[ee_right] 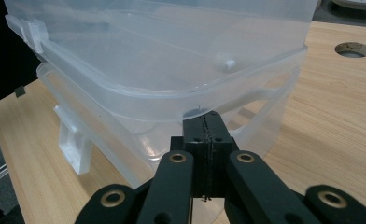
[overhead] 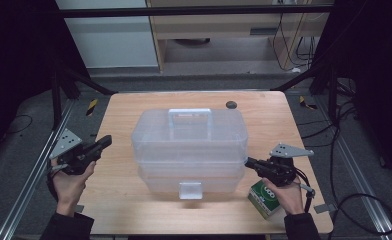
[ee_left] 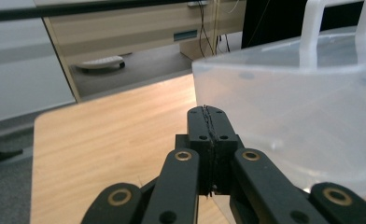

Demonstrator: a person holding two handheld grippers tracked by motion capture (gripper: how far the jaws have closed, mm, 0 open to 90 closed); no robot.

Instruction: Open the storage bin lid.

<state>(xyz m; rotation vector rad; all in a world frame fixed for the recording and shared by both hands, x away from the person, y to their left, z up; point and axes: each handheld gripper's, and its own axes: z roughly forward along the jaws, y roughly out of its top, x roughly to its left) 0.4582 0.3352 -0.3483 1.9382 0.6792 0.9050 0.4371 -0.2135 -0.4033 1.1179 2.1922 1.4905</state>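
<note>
Plastic box (overhead: 189,145): we see it clear and frosted, mid-table (overhead: 124,210), long axis running left to right.
Handle (overhead: 189,116): on the lid, toward the far edge.
Latch (overhead: 190,190): faces us.
Left gripper (overhead: 105,141): jaws closed, empty, beside the box's left end.
Right gripper (overhead: 249,162): jaws closed, empty, tips at the box's right end.

dark sleeves; black left gripper (overhead: 104,142) and right gripper (overhead: 250,162), brass-ringed pivots, grey three-cornered plates, black cables
</note>
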